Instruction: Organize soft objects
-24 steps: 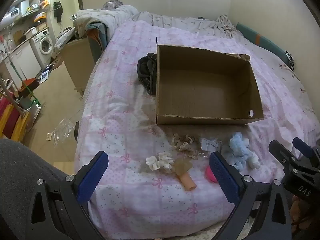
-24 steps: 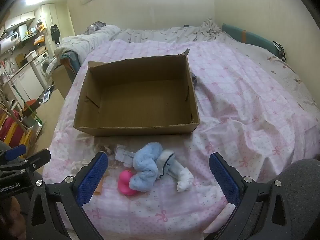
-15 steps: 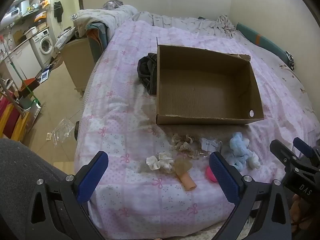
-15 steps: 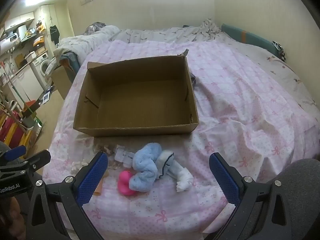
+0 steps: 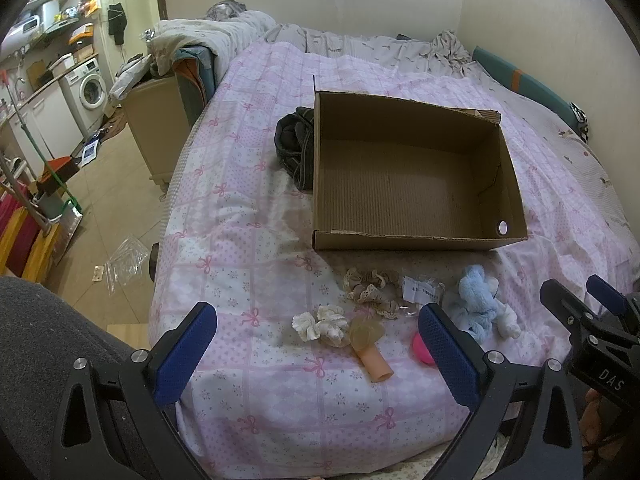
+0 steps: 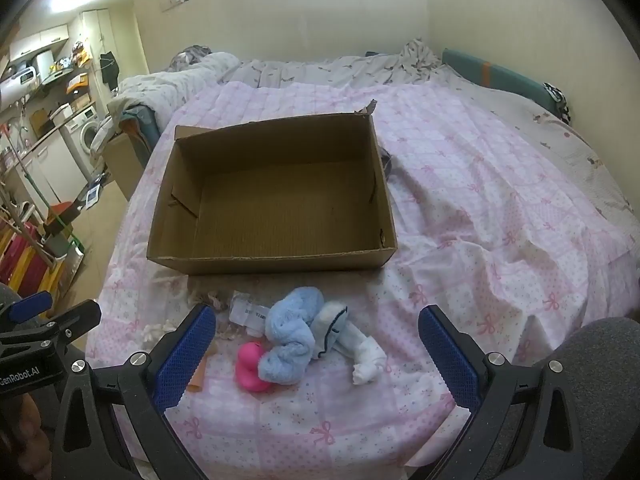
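Note:
An empty cardboard box [image 5: 408, 236] [image 6: 272, 262] sits on the pink bed. In front of it lie a blue fuzzy sock bundle [image 5: 478, 300] [image 6: 292, 336], a white sock [image 6: 364, 352], a pink soft toy [image 6: 250, 366] [image 5: 422, 350], a beige scrunchie [image 5: 370, 288], a white scrunchie [image 5: 320, 322], a tan tube-shaped item [image 5: 370, 348] and a clear labelled packet [image 5: 420, 290] [image 6: 248, 314]. My left gripper [image 5: 318, 356] is open and empty above the bed's near edge. My right gripper [image 6: 318, 354] is open and empty, hovering over the socks.
A dark garment [image 5: 294, 144] lies against the box's left side. Crumpled grey bedding [image 5: 360, 44] is at the bed's far end. Left of the bed are the floor, a cabinet [image 5: 156, 124] and a washing machine [image 5: 90, 90]. The wall runs along the right.

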The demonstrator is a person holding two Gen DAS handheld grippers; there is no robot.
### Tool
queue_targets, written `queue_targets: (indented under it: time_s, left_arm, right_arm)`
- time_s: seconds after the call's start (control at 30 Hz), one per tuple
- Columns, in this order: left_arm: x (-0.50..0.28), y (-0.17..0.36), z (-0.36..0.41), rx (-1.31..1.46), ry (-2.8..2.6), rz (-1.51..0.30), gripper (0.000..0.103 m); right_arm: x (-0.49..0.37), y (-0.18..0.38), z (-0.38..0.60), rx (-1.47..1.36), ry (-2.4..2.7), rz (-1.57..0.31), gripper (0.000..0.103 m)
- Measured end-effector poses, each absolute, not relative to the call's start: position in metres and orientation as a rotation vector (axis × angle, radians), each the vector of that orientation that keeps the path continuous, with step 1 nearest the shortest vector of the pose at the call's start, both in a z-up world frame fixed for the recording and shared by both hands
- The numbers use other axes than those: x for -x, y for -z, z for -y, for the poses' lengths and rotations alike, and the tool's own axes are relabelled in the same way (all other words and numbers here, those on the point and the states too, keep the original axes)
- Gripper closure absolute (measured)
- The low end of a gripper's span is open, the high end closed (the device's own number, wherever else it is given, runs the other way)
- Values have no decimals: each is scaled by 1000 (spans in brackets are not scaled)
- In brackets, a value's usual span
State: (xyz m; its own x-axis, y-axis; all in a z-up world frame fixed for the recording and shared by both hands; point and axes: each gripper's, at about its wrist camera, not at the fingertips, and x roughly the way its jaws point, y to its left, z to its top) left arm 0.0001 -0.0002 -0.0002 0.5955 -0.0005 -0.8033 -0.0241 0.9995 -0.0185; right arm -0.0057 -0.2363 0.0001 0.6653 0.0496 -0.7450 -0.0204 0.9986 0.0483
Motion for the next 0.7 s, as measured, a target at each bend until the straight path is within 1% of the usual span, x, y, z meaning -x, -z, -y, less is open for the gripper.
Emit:
queue_targets:
  time_s: [0.7]
  left_arm:
    - [-1,-2,-3,29,-12,-935,2]
  right_arm:
    - [6,-1,236,-37,-38,-840,0]
